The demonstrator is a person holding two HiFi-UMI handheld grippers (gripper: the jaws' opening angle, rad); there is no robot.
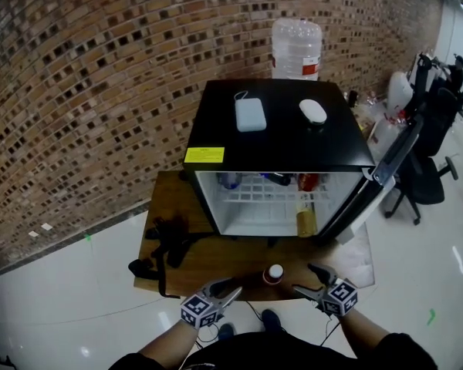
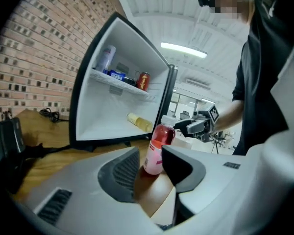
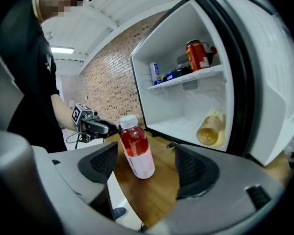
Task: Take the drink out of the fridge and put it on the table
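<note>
**Drink standing on the bench, both hand-held grippers empty**

In the head view, the bottle [image 1: 275,273] is standing upright on the bench [image 1: 216,257], near its front edge and in front of the open fridge [image 1: 282,141]. It is sitting between my two tools. The right hand-held gripper [image 1: 306,278] is looking a little nearer to it than the left hand-held gripper [image 1: 233,292].

In the left gripper view, my jaws are standing partly apart. The bottle [image 2: 156,148] is rising just past their tips, to my right, and I am touching nothing.

In the right gripper view, my jaws are gaping wide. The bottle [image 3: 135,153] is standing ahead of them, towards the left jaw and clear of both pads. I judge the drink is already delivered.
</note>
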